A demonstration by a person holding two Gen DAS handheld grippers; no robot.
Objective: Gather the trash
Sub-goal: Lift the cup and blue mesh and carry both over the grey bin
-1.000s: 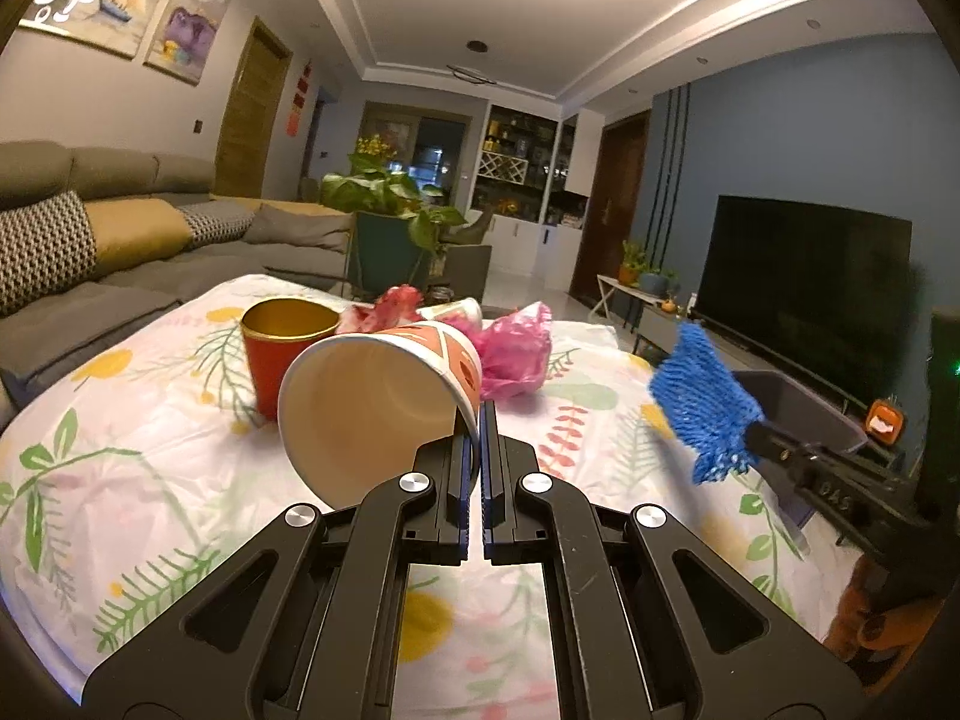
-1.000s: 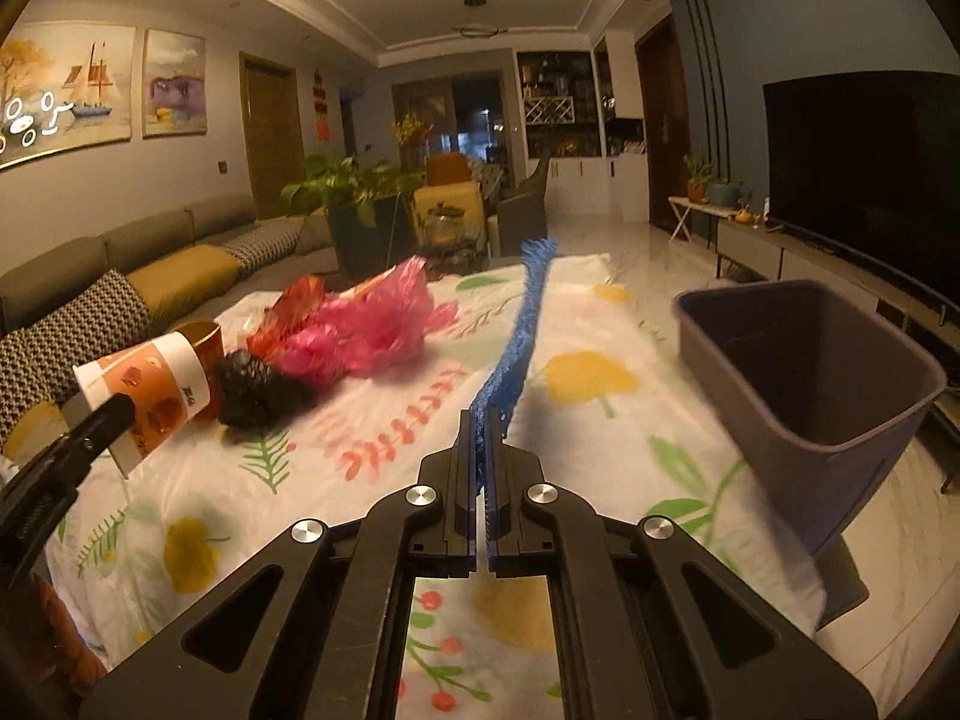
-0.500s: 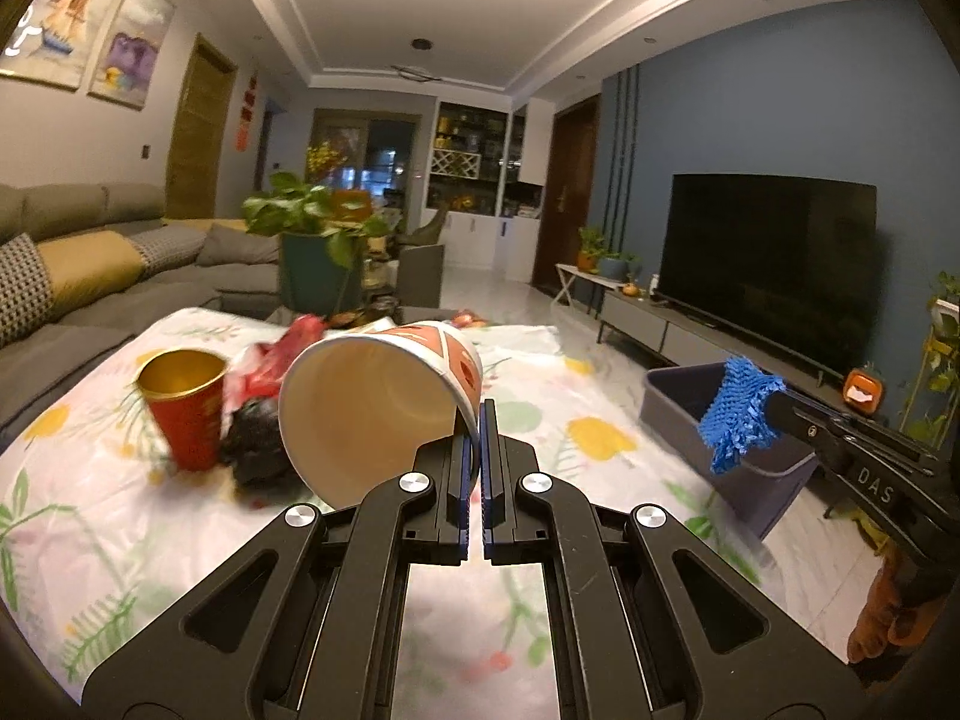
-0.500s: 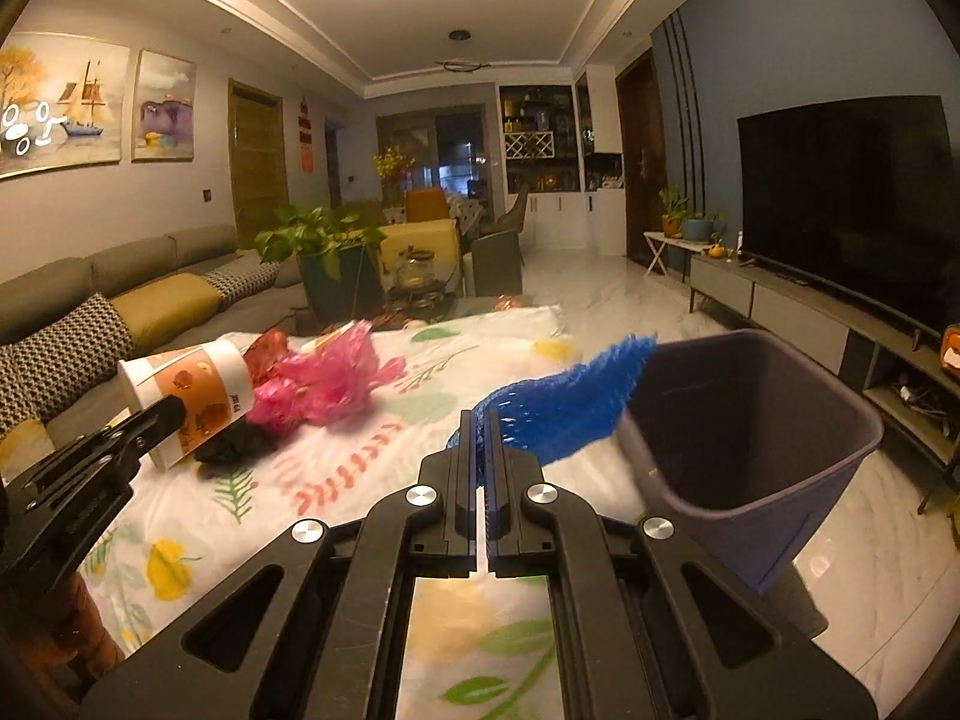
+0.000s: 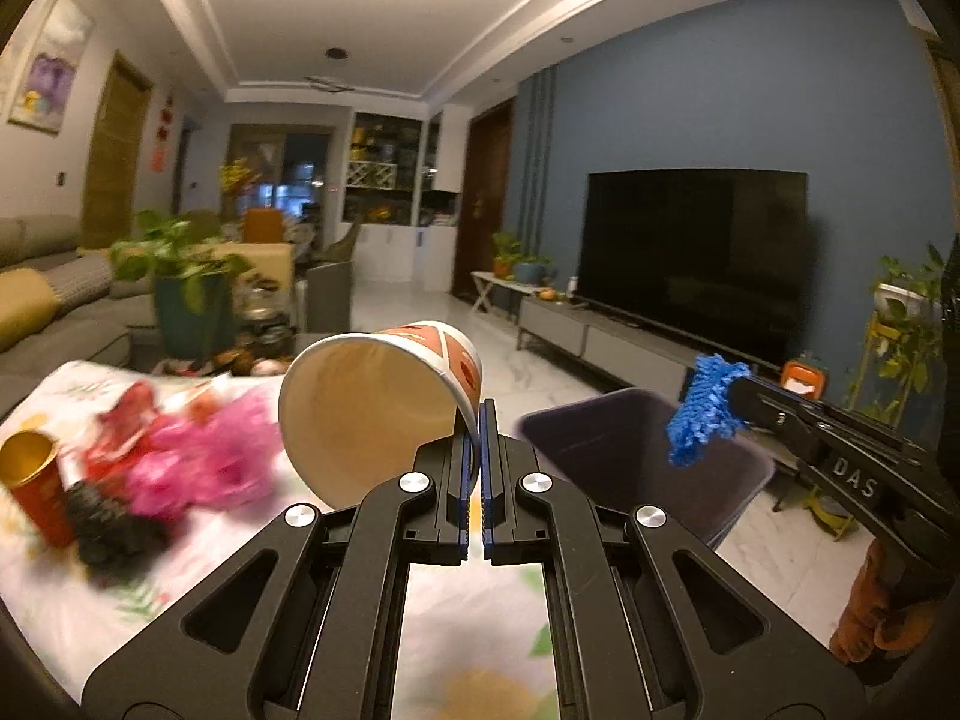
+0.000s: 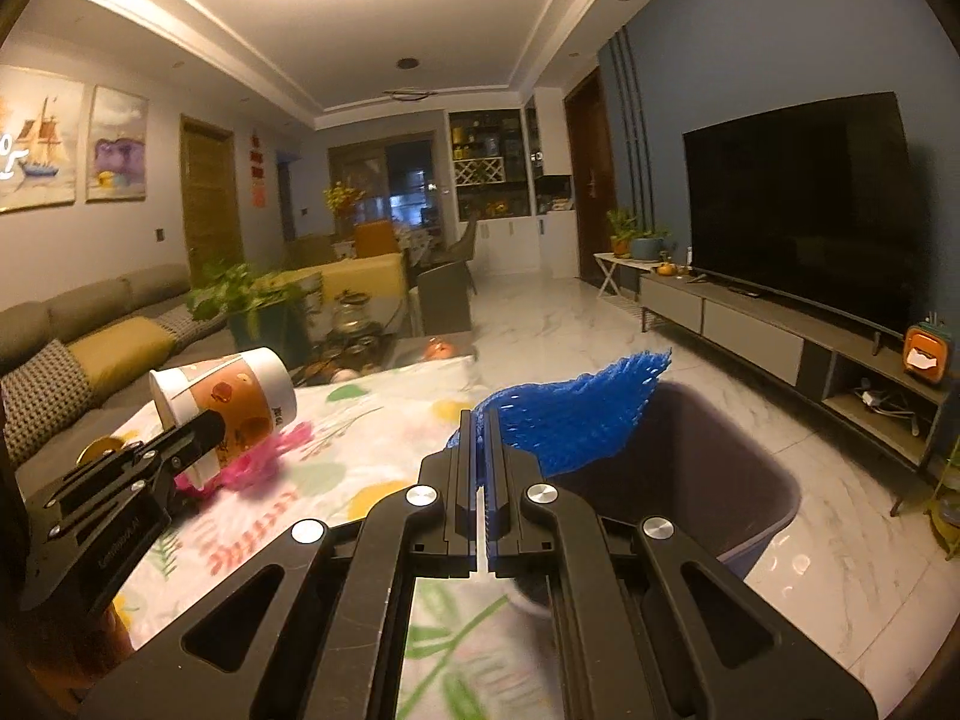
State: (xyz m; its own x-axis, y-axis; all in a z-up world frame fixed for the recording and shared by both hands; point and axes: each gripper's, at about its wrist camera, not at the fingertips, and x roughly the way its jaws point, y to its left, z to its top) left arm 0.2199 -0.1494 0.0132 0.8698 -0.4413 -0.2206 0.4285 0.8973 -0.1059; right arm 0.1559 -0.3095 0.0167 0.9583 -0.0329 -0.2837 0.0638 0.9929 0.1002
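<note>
A: What does the left claw hold?

B: It is clamped on the rim of a paper cup, white inside with orange print outside. The cup lies tilted on its side in the air, mouth toward the camera, to the left of the grey bin and above the worktop with its flowered cloth.

A: And the right claw?

B: Pressed together on a piece of blue foam netting. The netting fans out to the right and hangs over the near rim of the bin, above its open mouth.

A: Where does the bin stand?

B: On the marble floor, just beside the worktop's right edge.

A: What else is left of the bin?

B: Well apart from it on the worktop, a crumpled pink wrapper, something dark and crumpled beside it, and a red cup with a gold inside, upright. They are blurred, so I cannot tell more.
</note>
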